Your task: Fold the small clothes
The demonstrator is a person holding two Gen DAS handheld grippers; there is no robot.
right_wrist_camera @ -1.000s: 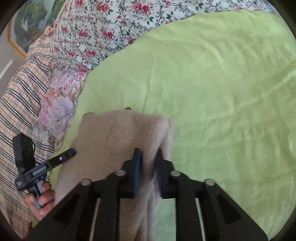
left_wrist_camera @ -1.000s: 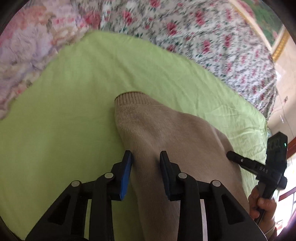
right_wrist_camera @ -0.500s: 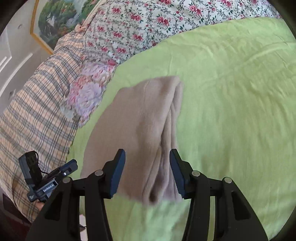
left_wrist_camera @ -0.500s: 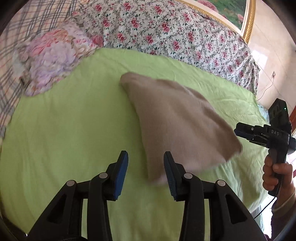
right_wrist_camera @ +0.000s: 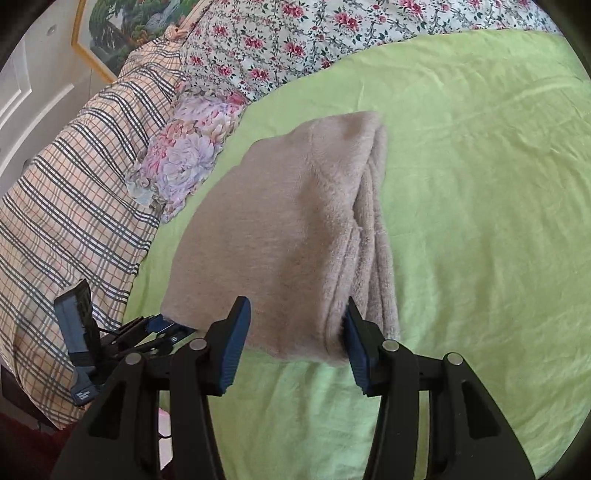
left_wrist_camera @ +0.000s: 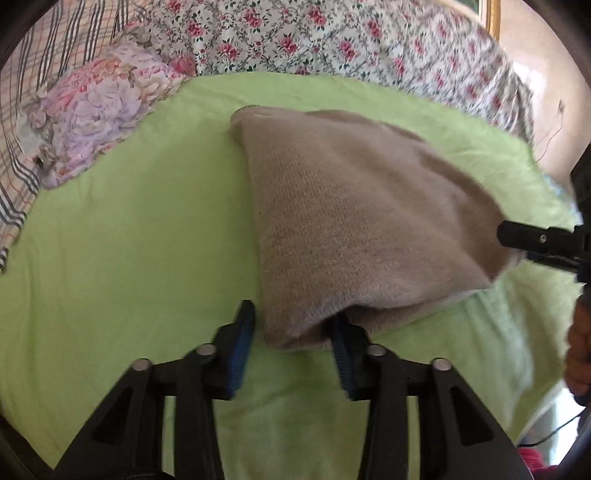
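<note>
A folded beige knit sweater [left_wrist_camera: 351,221] lies on the green sheet [left_wrist_camera: 110,240]; it also shows in the right wrist view [right_wrist_camera: 288,229], with stacked folded layers along its right edge. My left gripper [left_wrist_camera: 291,328] is open, its jaws on either side of the sweater's near left corner. My right gripper [right_wrist_camera: 295,328] is open, its jaws wide around the sweater's near right corner. Each gripper shows in the other's view: the right one [left_wrist_camera: 535,240] at the sweater's right edge, the left one [right_wrist_camera: 155,328] at the near left corner.
A floral quilt [left_wrist_camera: 332,40] lies along the far side of the bed. A purple-pink flowered cloth [right_wrist_camera: 184,155] and a plaid blanket [right_wrist_camera: 66,192] lie to the left. A framed picture [right_wrist_camera: 122,26] hangs on the wall. Bare green sheet [right_wrist_camera: 480,184] spreads right of the sweater.
Both grippers let go of the sweater and opened, then pulled back. The sweater now lies folded on the sheet, and the grippers have come close to its near edge again.
</note>
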